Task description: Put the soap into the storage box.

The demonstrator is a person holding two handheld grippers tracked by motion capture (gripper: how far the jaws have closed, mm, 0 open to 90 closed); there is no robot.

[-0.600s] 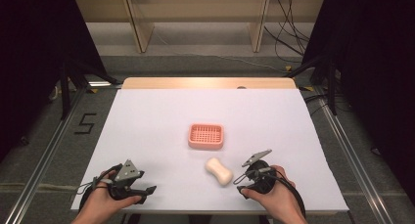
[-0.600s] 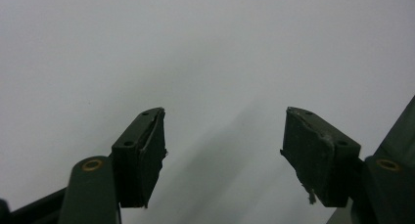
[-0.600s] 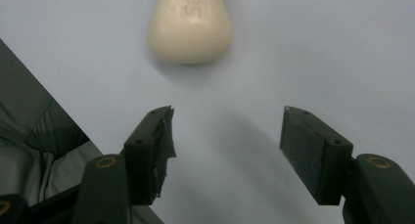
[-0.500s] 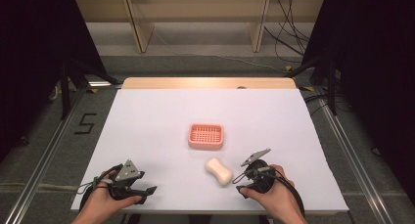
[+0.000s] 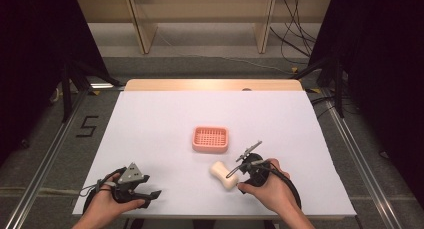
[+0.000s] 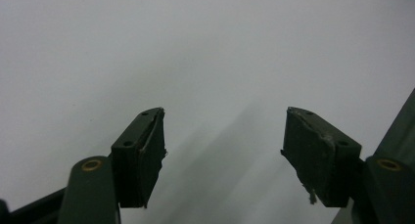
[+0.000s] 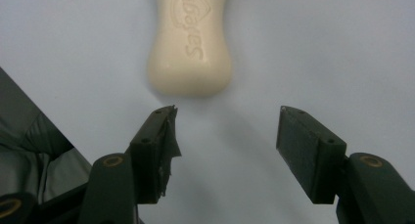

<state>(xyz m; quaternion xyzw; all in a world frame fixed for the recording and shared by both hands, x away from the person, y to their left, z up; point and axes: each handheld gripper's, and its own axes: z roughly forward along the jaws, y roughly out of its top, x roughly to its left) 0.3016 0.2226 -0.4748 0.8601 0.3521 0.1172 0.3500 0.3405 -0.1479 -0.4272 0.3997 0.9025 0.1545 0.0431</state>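
The soap bar point(image 7: 190, 43) lies near the worktop's point(image 5: 150, 119) front edge, just ahead of the wide, empty right tongs point(image 7: 225, 136). Straddle its narrow waist before squeezing. Left tongs point(image 6: 222, 155) gape wide, idle.

The cream bar of soap point(image 7: 190, 43) carries a pressed brand word, seen upside down in the right gripper view; it seems to read "Safeguard", but the far letters are cut off. On the floor point(image 5: 50, 139) at the left of the table, a black "5" point(image 5: 87, 126) is marked.
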